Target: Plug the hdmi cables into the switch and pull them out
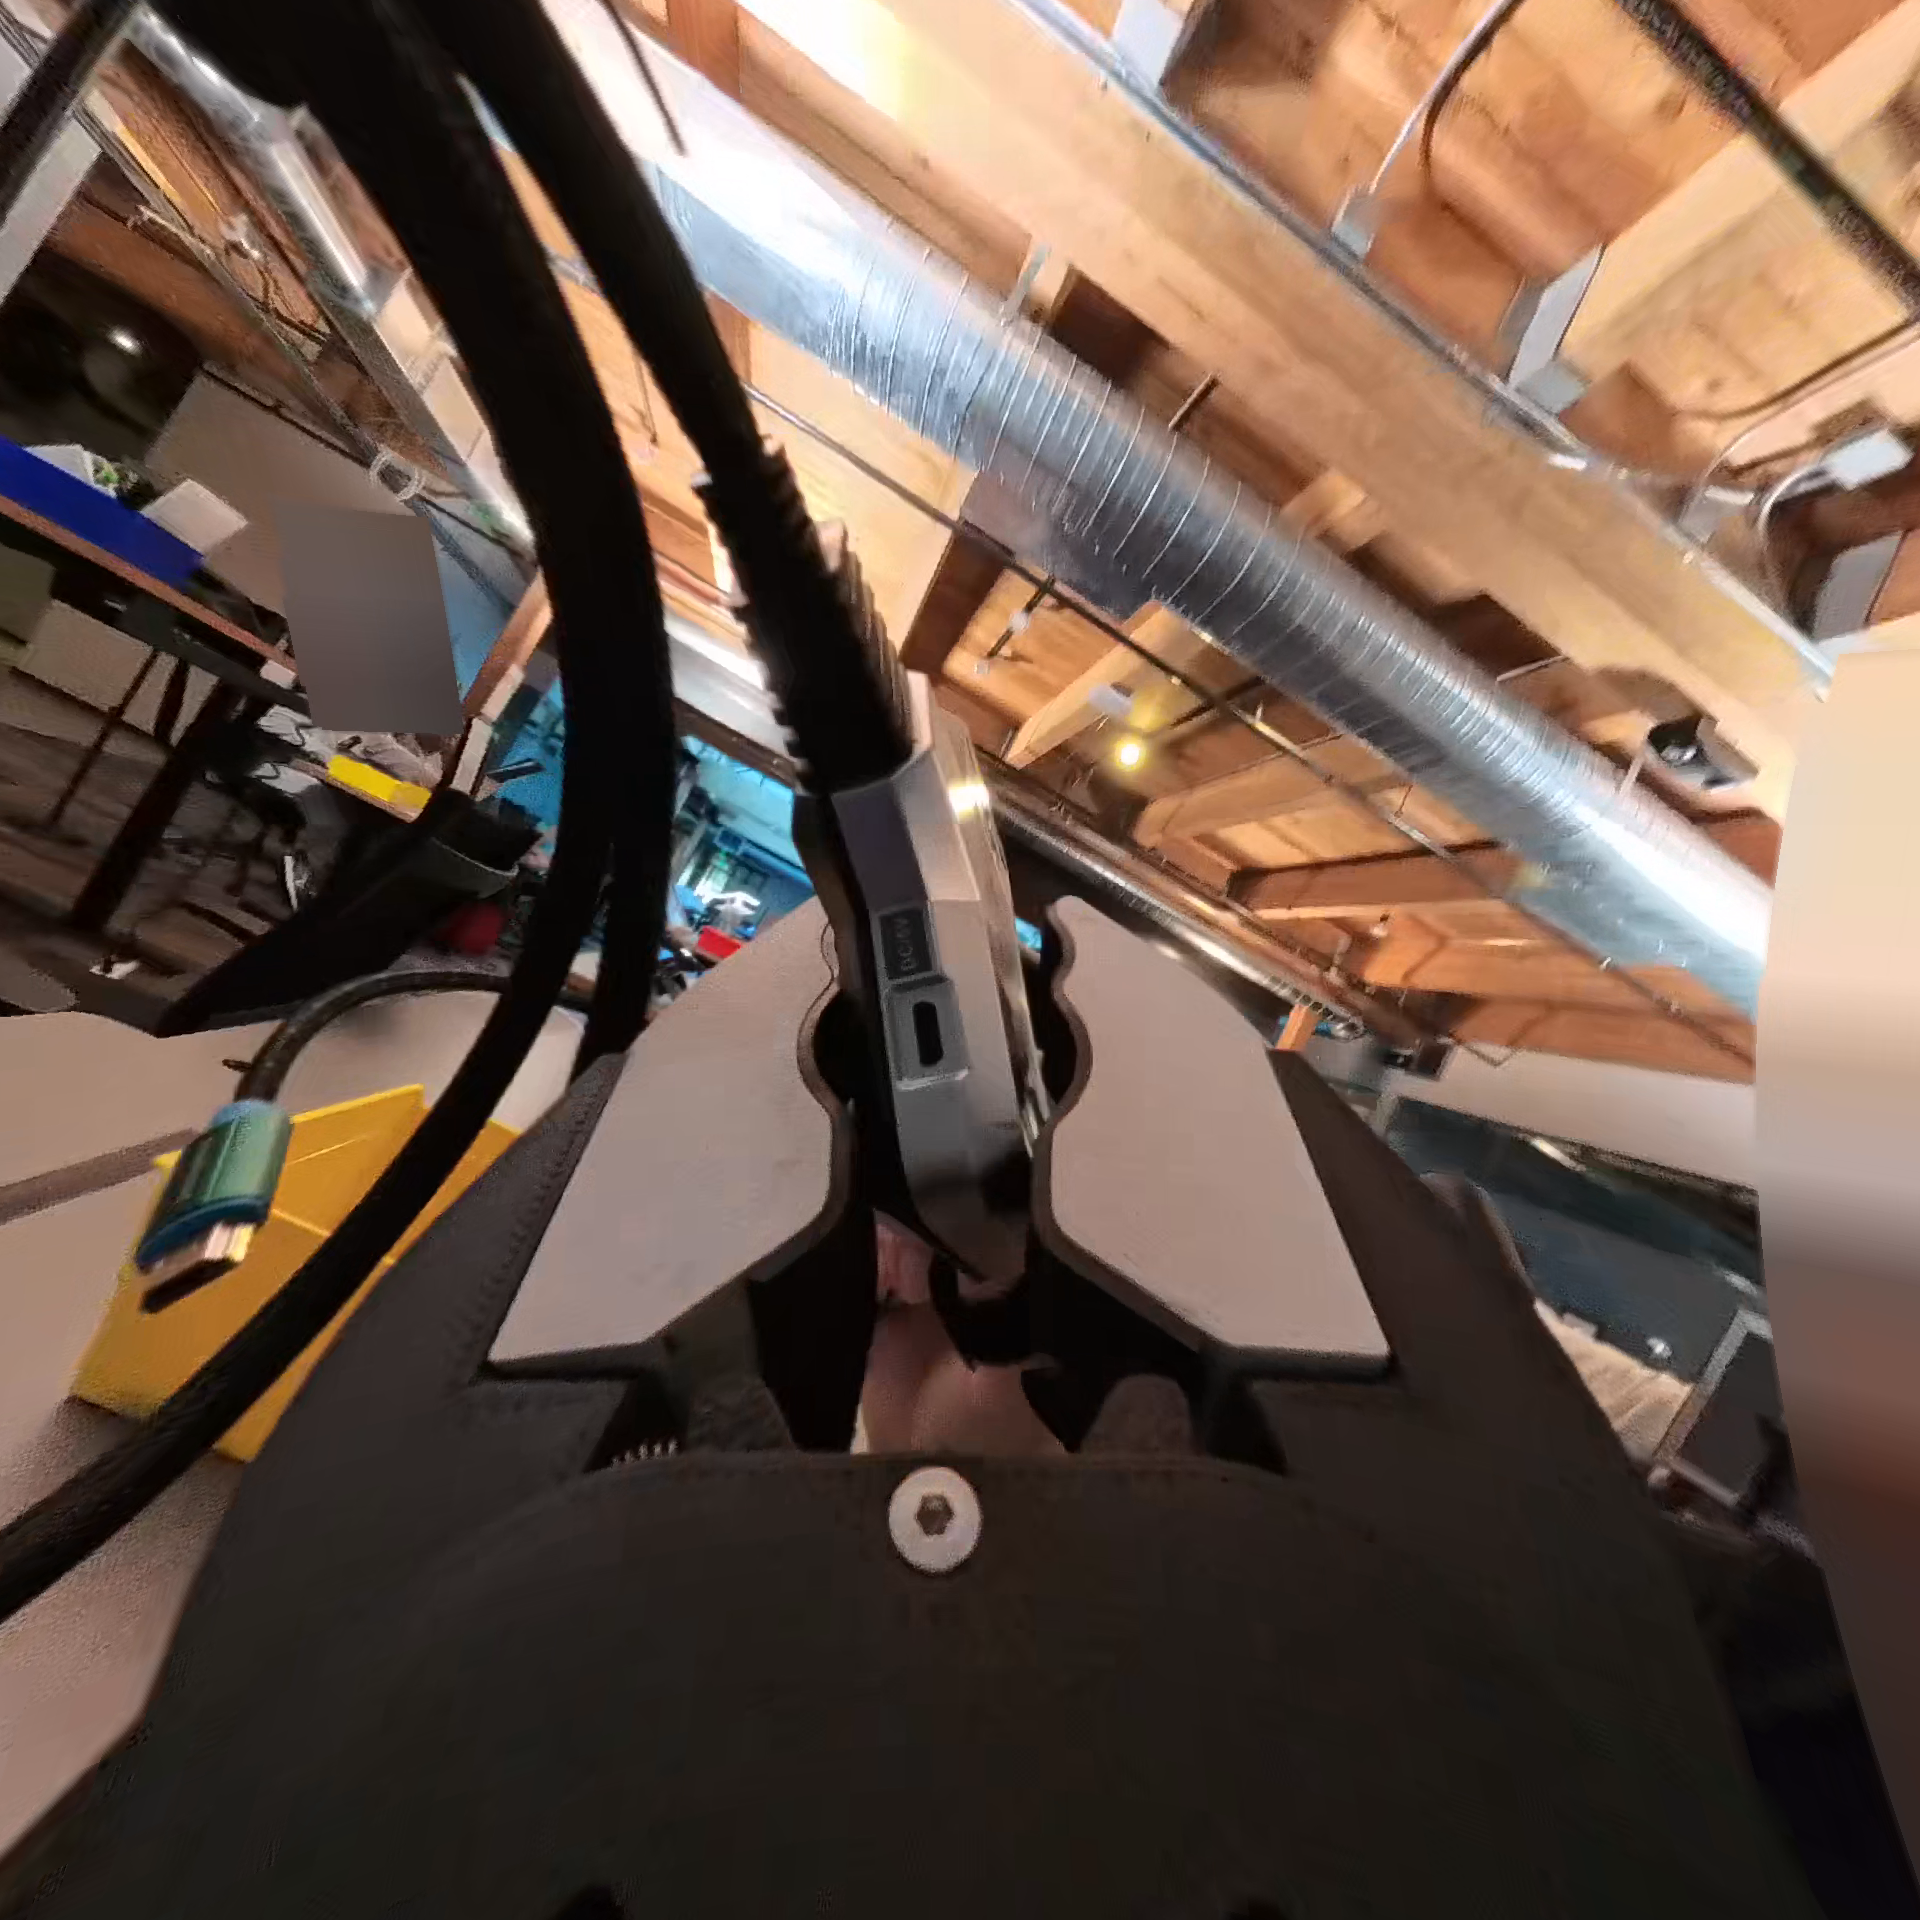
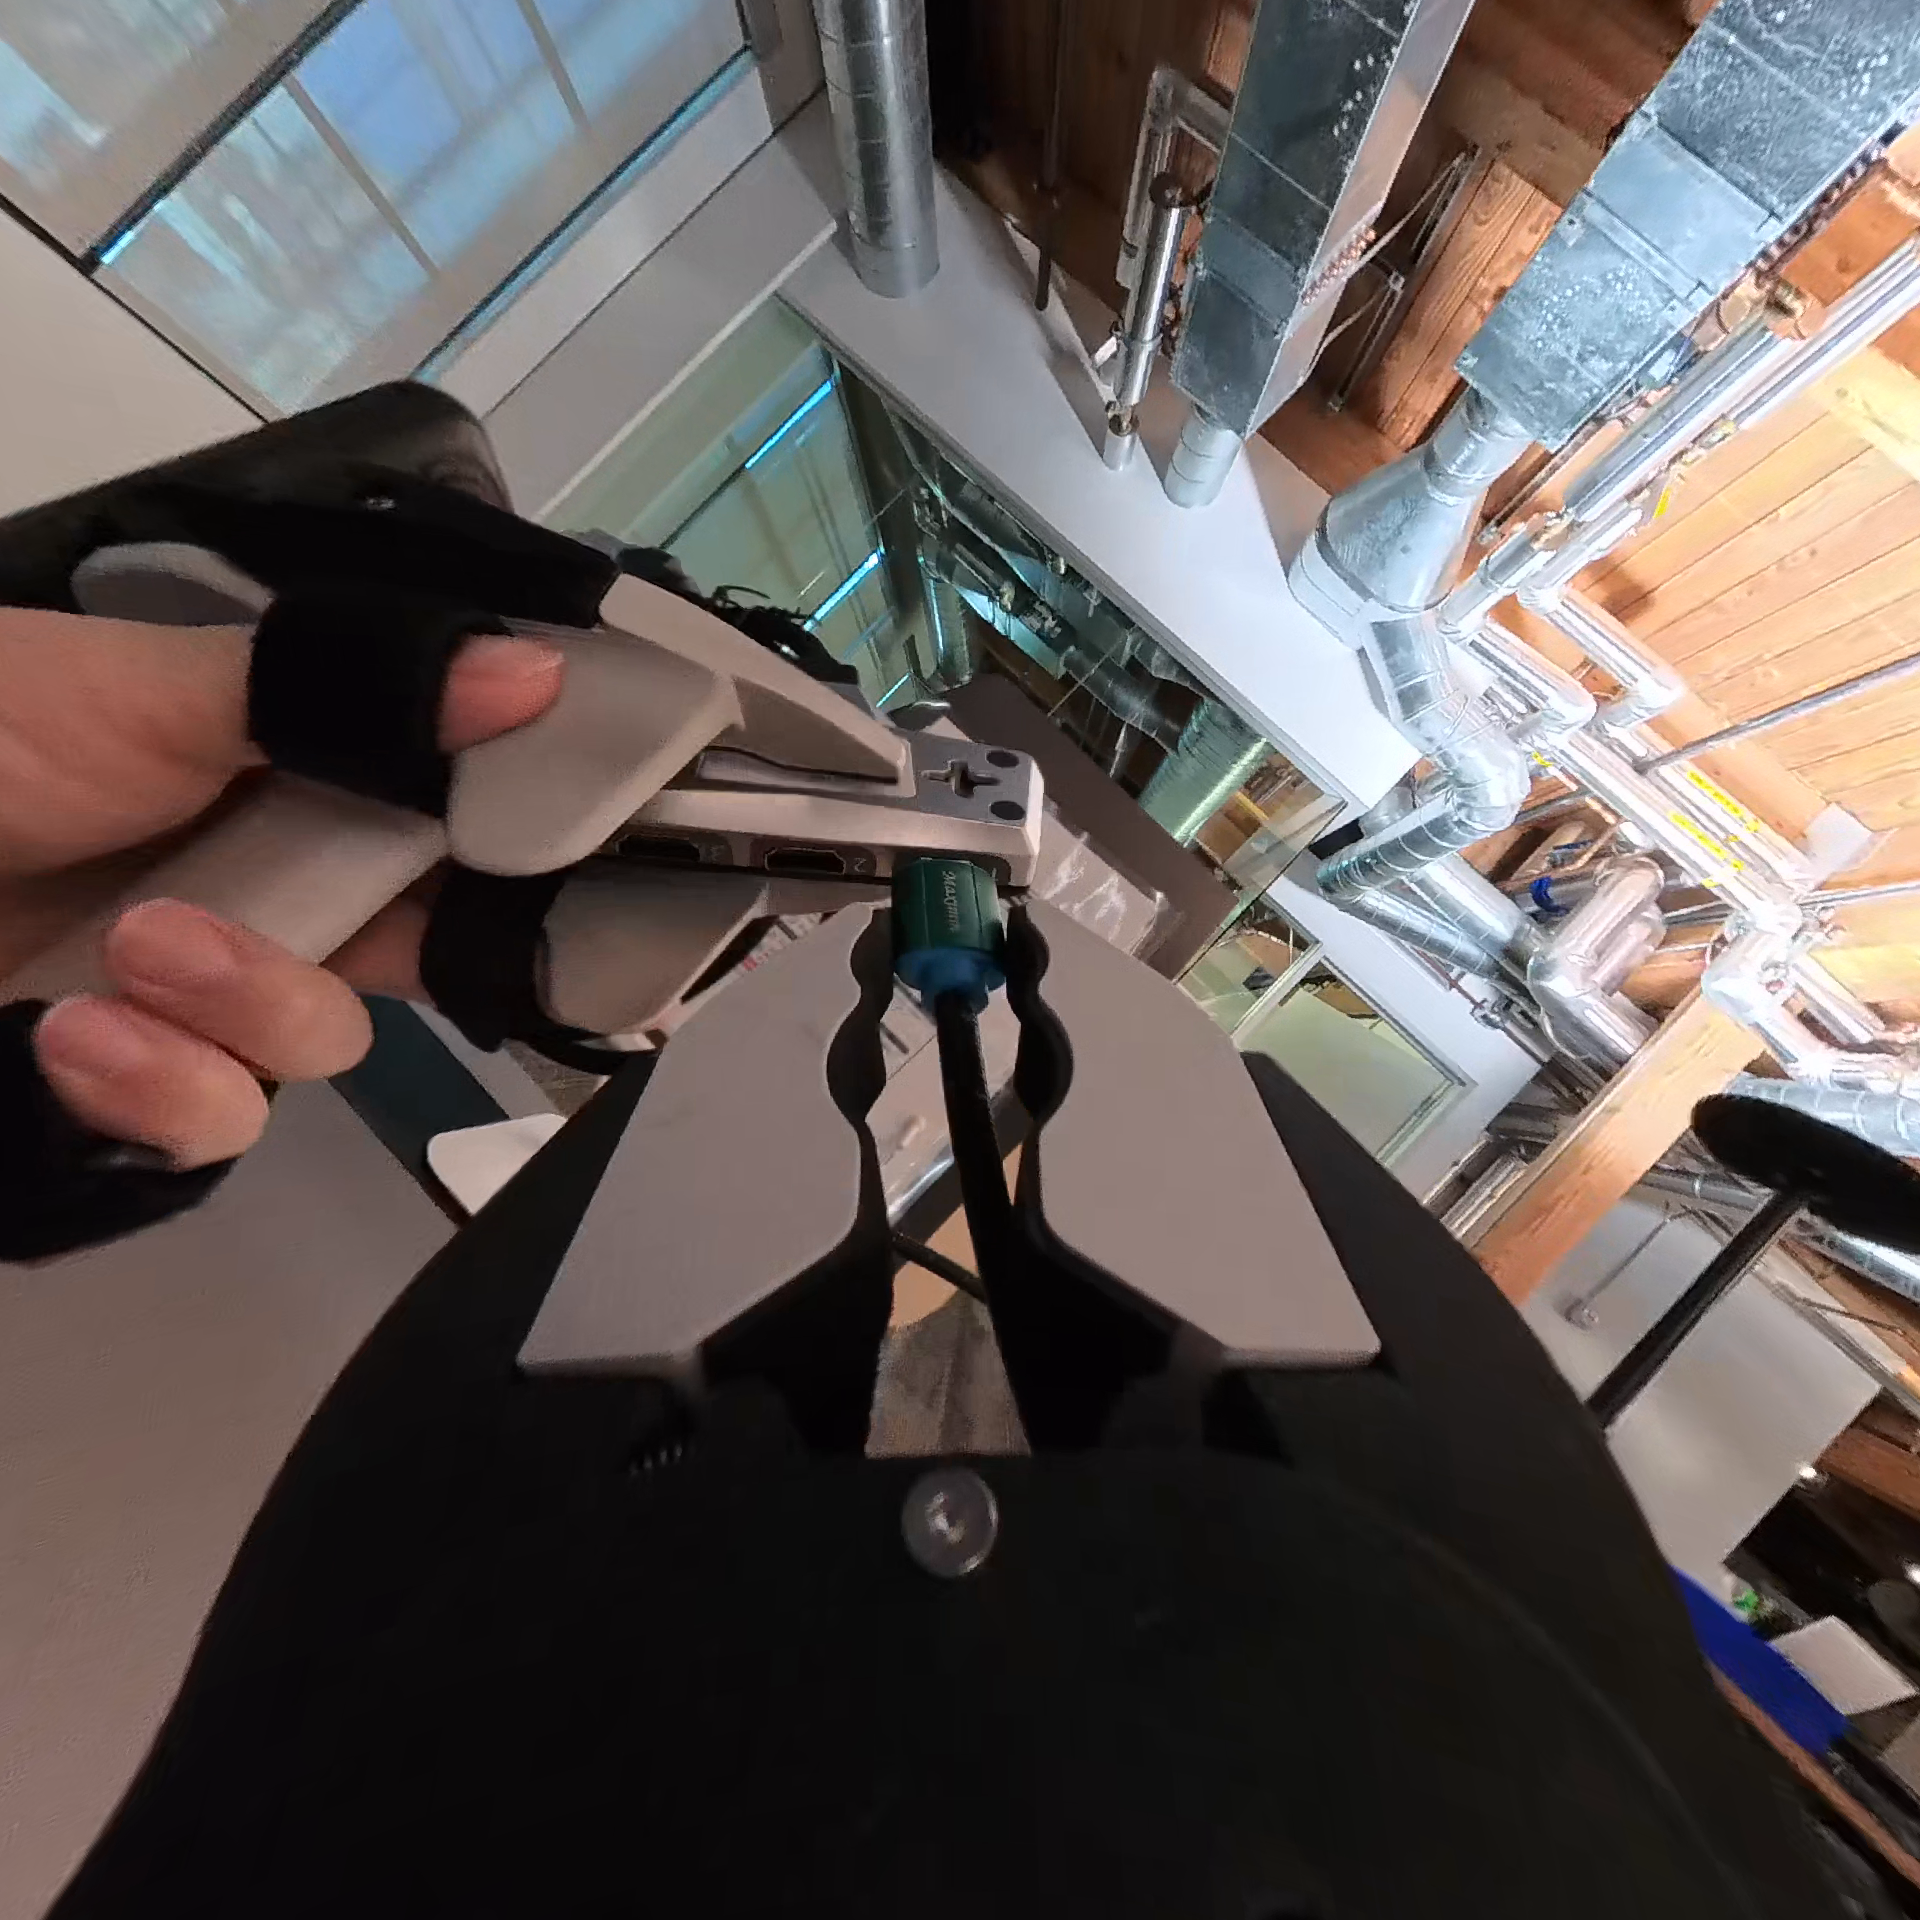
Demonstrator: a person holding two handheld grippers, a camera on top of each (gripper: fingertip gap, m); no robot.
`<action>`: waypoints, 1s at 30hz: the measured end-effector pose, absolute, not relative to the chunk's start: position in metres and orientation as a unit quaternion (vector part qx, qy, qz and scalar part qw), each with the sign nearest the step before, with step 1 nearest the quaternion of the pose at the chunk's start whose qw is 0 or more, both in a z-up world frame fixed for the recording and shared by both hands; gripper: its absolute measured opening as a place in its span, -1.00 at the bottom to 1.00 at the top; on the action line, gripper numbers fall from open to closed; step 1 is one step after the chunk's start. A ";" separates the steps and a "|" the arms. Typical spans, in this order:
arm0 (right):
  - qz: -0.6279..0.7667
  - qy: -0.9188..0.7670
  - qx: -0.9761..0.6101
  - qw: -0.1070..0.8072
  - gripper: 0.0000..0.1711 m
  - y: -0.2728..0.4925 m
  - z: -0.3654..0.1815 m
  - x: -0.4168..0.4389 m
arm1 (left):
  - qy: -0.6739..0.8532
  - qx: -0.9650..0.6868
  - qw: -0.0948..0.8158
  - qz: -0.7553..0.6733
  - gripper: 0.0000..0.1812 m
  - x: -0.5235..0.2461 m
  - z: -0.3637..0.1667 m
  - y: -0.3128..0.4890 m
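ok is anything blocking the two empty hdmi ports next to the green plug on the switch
Nothing visible does. In the right wrist view the two empty ports on the switch face out uncovered beside the green plug; the left gripper's fingers clamp the switch's flat faces, not its port edge.

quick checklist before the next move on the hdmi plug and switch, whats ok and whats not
1. Left gripper clamped on the switch: ok.
2. Right gripper shut on the green HDMI plug: ok.
3. Plug seated in the switch's end port: cannot tell how deep.
4. Two neighbouring ports free: ok.
5. Second HDMI plug loose over the yellow bin: ok.
6. Black cables loop near the switch: snag risk, cannot tell.
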State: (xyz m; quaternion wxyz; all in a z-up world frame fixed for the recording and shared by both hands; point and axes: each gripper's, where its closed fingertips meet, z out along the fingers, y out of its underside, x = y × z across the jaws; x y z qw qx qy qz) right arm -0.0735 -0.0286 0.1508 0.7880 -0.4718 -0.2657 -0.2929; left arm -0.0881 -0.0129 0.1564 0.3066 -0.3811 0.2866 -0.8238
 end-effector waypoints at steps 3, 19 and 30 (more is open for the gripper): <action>-0.252 -0.245 -0.489 0.798 -0.74 -0.023 0.145 -0.073 | 0.264 -0.381 0.304 -0.832 -0.67 -0.089 0.154 -0.005; -0.275 -0.270 -0.483 0.786 -0.74 -0.015 0.136 -0.085 | 0.255 -0.395 0.327 -0.820 -0.71 -0.103 0.157 0.013; -0.302 -0.274 -0.469 0.783 -0.75 -0.027 0.150 -0.073 | 0.324 -0.400 0.258 -0.817 -0.71 -0.090 0.149 -0.012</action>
